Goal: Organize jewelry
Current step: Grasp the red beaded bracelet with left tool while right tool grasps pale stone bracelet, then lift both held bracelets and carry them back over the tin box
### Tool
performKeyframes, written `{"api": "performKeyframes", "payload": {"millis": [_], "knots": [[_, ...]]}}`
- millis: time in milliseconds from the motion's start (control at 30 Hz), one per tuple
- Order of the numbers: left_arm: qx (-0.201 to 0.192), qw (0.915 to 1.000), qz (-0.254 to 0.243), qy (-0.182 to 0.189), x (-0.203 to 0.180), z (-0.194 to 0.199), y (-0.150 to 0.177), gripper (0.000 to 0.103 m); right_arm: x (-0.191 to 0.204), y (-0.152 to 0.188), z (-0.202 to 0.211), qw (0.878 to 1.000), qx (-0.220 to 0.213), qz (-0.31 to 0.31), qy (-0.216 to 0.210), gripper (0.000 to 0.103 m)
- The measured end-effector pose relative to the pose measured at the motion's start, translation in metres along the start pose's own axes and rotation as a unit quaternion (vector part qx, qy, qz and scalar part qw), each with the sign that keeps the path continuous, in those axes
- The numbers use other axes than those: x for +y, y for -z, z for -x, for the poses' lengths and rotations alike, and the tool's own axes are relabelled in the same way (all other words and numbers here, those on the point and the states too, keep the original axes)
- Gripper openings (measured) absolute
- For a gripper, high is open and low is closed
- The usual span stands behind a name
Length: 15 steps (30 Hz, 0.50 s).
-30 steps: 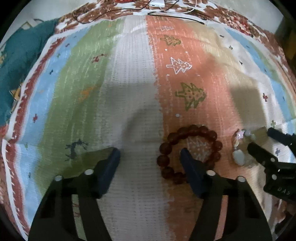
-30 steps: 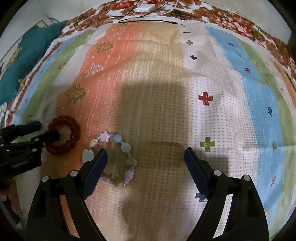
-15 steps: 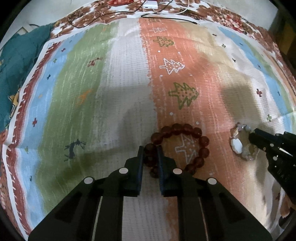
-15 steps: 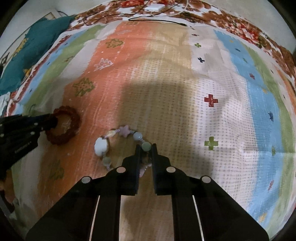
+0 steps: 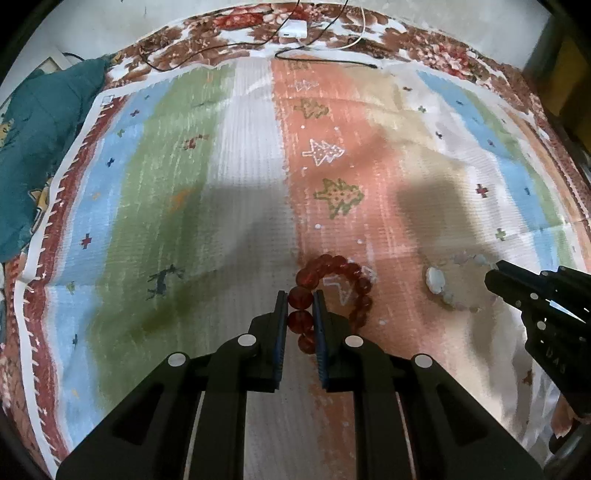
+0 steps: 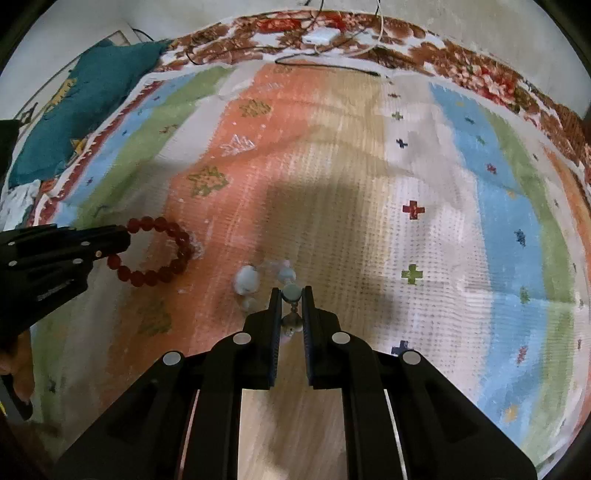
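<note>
Striped rug-print cloth (image 5: 251, 177) w/ tree motifs spread over a bed, teal cushion (image 5: 33, 147) at its left edge, cables + white adapter (image 5: 293, 28) at the far end. Left claw (image 5: 300, 299) has just closed from wide open, now pinching the red bead bracelet (image 5: 332, 280) by a bead; right claw (image 6: 291, 295) likewise just clamped the pastel bead bracelet (image 6: 247, 280), and both bracelets look part-lifted off the cloth. Judging by that, both picks are done; next is carrying each to wherever it belongs, no box or tray in view.
</note>
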<state>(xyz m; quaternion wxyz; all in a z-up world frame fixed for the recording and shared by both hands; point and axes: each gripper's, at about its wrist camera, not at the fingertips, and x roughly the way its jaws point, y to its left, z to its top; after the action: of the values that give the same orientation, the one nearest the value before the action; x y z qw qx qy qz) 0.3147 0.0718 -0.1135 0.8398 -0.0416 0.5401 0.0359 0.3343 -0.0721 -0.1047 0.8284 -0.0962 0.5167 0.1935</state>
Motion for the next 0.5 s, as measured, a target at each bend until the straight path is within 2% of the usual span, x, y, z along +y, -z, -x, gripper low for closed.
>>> {"api": "performKeyframes", "payload": {"millis": [500], "knots": [[-0.021,0.9996,-0.012,0.018,-0.024,0.055,0.024,0.013,0.008,0.011,0.053,0.999,-0.034,0.0,-0.012,0.012]]}}
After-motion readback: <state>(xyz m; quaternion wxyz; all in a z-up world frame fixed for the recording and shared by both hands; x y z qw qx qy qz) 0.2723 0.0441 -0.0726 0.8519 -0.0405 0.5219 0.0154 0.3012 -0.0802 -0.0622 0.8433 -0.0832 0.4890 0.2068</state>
